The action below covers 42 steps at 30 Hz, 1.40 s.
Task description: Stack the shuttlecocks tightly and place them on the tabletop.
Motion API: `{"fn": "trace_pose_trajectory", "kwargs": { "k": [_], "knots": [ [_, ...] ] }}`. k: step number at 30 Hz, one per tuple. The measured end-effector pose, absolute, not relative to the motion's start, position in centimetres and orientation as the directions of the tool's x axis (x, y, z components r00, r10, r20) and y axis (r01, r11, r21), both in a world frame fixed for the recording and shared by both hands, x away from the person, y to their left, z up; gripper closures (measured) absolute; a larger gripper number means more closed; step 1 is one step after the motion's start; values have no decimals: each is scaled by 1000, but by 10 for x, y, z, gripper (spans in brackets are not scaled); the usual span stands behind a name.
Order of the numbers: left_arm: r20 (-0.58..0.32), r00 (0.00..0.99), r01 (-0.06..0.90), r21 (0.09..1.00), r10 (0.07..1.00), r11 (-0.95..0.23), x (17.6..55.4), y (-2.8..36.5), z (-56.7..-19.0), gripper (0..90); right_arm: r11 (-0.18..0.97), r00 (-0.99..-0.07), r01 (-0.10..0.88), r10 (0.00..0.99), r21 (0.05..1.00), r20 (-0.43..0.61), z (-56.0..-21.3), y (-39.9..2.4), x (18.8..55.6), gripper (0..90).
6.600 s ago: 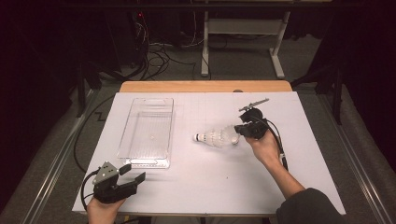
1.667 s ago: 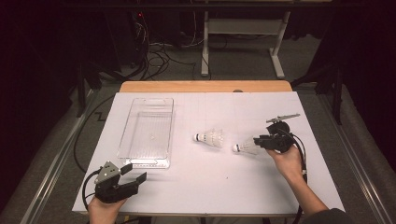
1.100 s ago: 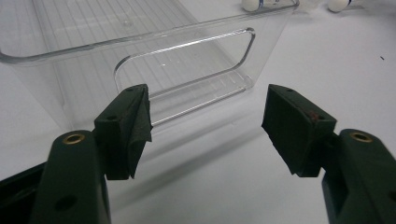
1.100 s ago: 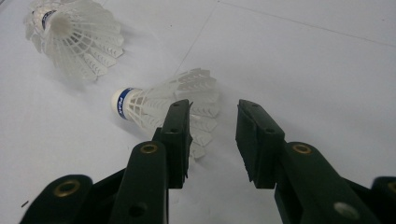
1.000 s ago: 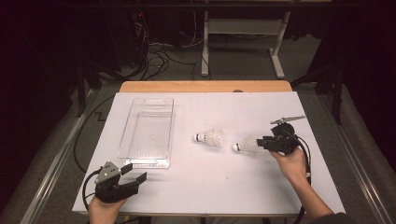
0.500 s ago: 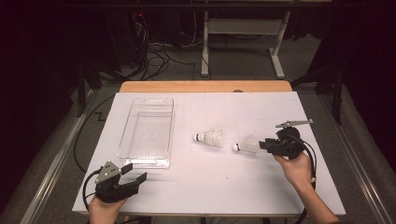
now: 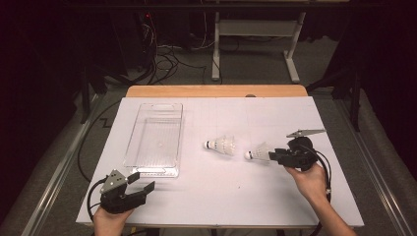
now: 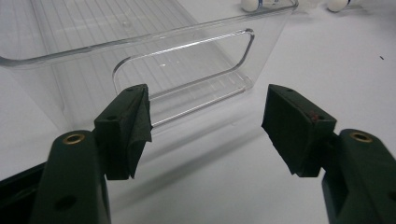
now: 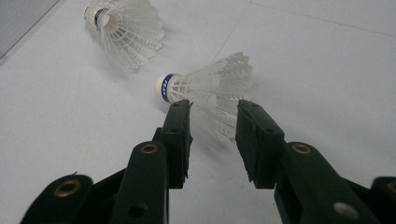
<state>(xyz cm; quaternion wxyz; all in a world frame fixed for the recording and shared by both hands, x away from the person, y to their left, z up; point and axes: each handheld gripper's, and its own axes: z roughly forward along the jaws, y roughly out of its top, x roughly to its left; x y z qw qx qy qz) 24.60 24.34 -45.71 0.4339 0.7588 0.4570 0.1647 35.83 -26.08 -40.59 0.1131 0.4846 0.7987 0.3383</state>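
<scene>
Shuttlecocks lie on the white table (image 7: 295, 196): one (image 7: 222, 145) at its middle, the other (image 7: 259, 152) just to its right, its feather skirt between the jaws of my right tongs (image 7: 273, 156). Those jaws stand narrowly apart around the feathers; I cannot tell whether they press them. My right hand (image 7: 309, 180) reaches in from the near edge, wrist angled leftward. My left tongs (image 7: 140, 182) rest wide open, empty, near the clear tray (image 7: 132, 153).
</scene>
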Motion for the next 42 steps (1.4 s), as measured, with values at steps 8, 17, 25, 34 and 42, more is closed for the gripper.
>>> {"fn": "trace_pose_trajectory", "kwargs": {
  "k": [8,17,25,34,42],
  "knots": [
    [-147,529,552,808,836,-207,246,244,-457,332,302,-503,708,850,638,155,-412,-256,365,664],
    [-146,528,549,810,837,-205,246,244,-457,332,299,-504,714,847,633,168,-417,-251,372,677],
    [-147,531,550,809,835,-207,246,244,-457,333,305,-510,718,843,626,174,-419,-247,374,706],
    [-147,531,550,809,834,-207,246,244,-457,333,325,-530,716,829,618,178,-421,-241,375,777],
    [-147,532,550,809,834,-208,246,244,-457,332,338,-547,713,816,614,187,-421,-238,376,853]
  ]
}}
